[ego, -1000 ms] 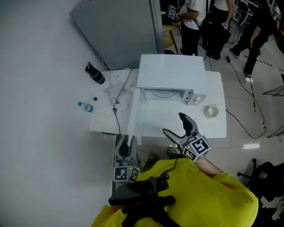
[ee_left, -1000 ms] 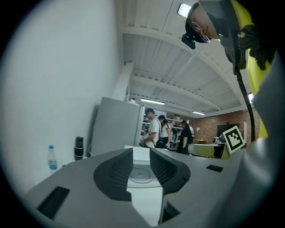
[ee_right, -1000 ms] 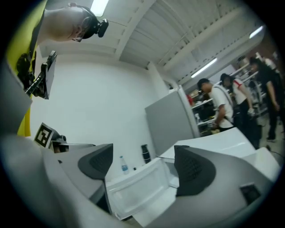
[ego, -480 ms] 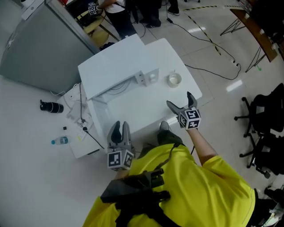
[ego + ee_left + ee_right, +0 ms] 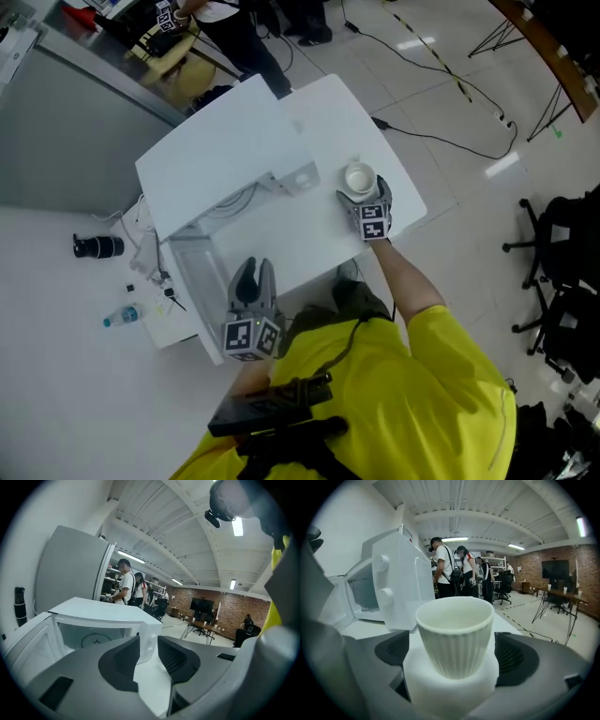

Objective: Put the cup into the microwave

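Observation:
A cream ribbed cup (image 5: 359, 177) stands on a white round base at the table's right side, next to the white microwave (image 5: 225, 155). The microwave's door (image 5: 190, 272) hangs open to the left. My right gripper (image 5: 362, 190) is open, one finger on each side of the cup. In the right gripper view the cup (image 5: 454, 632) fills the space between the pads (image 5: 516, 654) of my right gripper (image 5: 454, 660), with a gap on both sides. My left gripper (image 5: 253, 275) is shut and empty near the table's front edge. Past my left gripper (image 5: 148, 651) the microwave's (image 5: 105, 620) cavity shows in the left gripper view.
The white table (image 5: 309, 234) bears the microwave and the cup. On the floor to the left lie a black bottle (image 5: 97, 247), a small water bottle (image 5: 122, 317) and cables. A grey cabinet (image 5: 75, 569) and several people stand behind. A black office chair (image 5: 562, 272) is at the right.
My right gripper has swung forward and down to the cup with its jaws spread around it. My left gripper has come down toward the table's front. The head view has turned.

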Motion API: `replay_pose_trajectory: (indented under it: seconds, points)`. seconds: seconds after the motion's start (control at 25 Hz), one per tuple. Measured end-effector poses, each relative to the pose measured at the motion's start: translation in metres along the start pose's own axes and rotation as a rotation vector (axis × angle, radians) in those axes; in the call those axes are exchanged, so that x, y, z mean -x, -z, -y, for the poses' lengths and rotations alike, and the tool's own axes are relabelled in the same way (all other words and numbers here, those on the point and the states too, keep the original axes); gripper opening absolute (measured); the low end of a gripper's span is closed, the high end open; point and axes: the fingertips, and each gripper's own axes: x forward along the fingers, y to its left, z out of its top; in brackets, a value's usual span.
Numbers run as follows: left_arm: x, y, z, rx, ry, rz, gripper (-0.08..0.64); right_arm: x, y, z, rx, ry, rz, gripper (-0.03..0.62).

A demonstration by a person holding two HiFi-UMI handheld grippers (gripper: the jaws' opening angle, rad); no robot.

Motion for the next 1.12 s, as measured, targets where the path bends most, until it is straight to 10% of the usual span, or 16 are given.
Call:
replay_pose_trajectory:
  seconds: [0.44, 0.84, 1.12]
  points:
    - [0.007, 0.004, -0.04, 0.006, -0.111, 0.001, 0.101, 0.046, -0.018, -0.022, 0.058, -0.088, -0.011, 0.468]
    - [0.02, 0.009, -0.096, 0.099, -0.217, 0.042, 0.101, 0.12, -0.036, -0.238, 0.197, -0.615, -0.081, 0.468]
    - [0.035, 0.021, -0.127, 0.141, -0.286, 0.046, 0.102, 0.008, -0.092, -0.358, 0.246, -0.679, 0.045, 0.468]
